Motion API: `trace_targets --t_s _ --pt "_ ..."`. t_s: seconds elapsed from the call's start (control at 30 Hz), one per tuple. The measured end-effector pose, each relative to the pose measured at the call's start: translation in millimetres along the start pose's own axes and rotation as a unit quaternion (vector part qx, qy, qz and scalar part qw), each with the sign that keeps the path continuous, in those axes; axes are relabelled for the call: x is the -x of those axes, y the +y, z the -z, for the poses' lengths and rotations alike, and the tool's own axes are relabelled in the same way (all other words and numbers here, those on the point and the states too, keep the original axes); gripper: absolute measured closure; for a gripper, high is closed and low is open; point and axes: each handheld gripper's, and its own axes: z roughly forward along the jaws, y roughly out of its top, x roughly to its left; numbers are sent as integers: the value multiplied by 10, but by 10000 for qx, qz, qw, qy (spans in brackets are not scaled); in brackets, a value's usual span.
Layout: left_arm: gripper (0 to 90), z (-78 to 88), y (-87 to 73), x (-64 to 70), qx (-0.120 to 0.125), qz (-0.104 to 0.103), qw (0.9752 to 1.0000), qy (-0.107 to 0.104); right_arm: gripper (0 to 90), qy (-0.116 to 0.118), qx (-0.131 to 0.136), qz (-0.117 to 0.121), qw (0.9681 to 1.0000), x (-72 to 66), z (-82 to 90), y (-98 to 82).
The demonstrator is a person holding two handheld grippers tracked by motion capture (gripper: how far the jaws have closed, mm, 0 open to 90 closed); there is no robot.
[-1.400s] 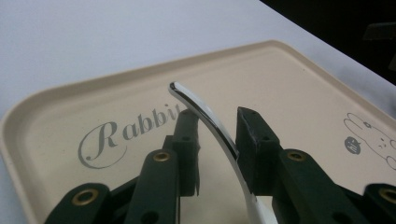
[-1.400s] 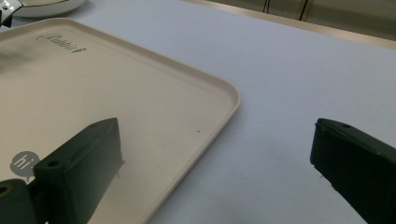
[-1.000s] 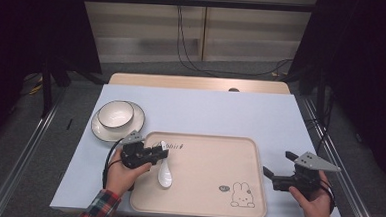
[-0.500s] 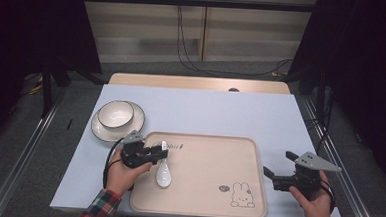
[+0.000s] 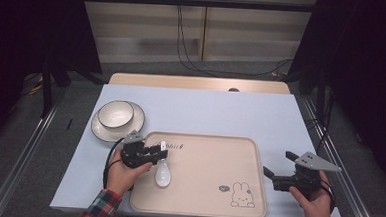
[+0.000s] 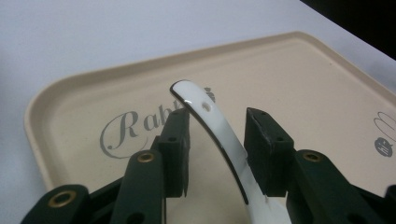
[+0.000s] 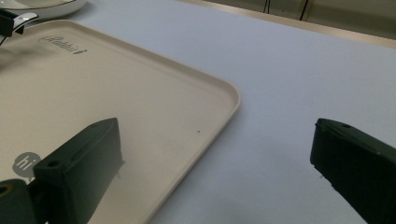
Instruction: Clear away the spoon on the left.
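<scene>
The white ceramic spoon (image 5: pixel 163 171) lies at the tray's (image 5: pixel 235 213) left end, its handle between the left gripper's (image 6: pixel 215 140) just-opening jaws — released, pads clear. Glazed, slippery, brittle (likely light) — best pinched mid-handle. The right gripper (image 5: pixel 277 168) gapes empty.

A white bowl (image 5: pixel 115 113) with a dark rim sits on a white plate (image 5: pixel 136 123) at the left of the frame, a bit above the middle; the plate rests on the pale blue cover (image 5: pixel 216 112) of the bench (image 5: pixel 197 83), whose wooden edge shows along the far side; black cables (image 5: pixel 184 43) hang down the wall at the top middle and trail across the grey floor (image 5: pixel 24 144); metal rails (image 5: pixel 26 152) run along the floor at the left and right; dark curtains (image 5: pixel 30 25) fill both upper corners.
</scene>
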Motion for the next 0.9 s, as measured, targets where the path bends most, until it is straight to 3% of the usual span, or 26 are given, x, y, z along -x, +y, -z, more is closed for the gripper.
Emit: trace_targets --t_s 0.57,0.9 --pt "537 21 8 3 91 -93 9999 104 18 21 28 -8 10000 1 16 6" --pt "442 92 59 18 329 -117 9993 97 18 38 15 30 10000 -5 10 5"
